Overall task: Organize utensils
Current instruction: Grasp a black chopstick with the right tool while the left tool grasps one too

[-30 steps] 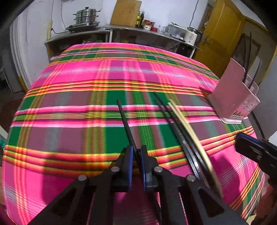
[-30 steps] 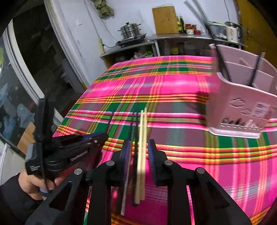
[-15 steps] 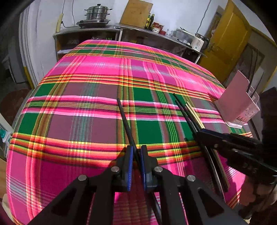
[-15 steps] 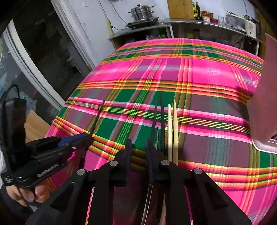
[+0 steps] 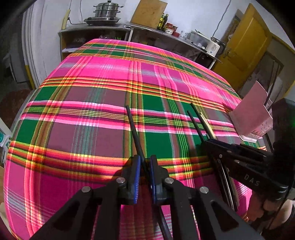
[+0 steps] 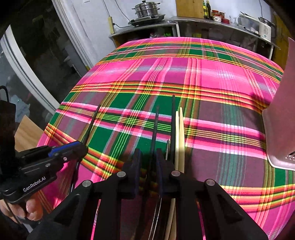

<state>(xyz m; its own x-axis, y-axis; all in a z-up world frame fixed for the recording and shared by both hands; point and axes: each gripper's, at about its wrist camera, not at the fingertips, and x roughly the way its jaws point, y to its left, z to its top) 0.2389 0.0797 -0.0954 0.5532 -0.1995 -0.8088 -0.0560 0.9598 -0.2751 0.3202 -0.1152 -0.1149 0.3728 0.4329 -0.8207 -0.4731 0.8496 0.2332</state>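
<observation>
My left gripper (image 5: 144, 166) is shut on a single black chopstick (image 5: 133, 129) that points away over the plaid tablecloth (image 5: 103, 88). My right gripper (image 6: 149, 157) is shut on another black chopstick (image 6: 155, 121). Just to its right lie a further black chopstick (image 6: 173, 118) and a pale wooden pair (image 6: 179, 133) on the cloth. The right gripper (image 5: 208, 145) also shows in the left wrist view, over those chopsticks. The left gripper (image 6: 81, 147) shows at the lower left of the right wrist view. A pink utensil holder (image 5: 252, 112) with dark utensils stands at the right.
The holder's wall (image 6: 280, 129) fills the right edge of the right wrist view. Behind the table a counter (image 5: 166, 35) carries a steamer pot (image 5: 106, 11), bottles and a kettle. A yellow door (image 5: 245, 44) is at the far right. The table's left edge drops off beside a window.
My right gripper has moved left off the wooden pair and shut on a black chopstick. My left gripper has kept its chopstick and swung its view left; the holder has slid towards the right edge.
</observation>
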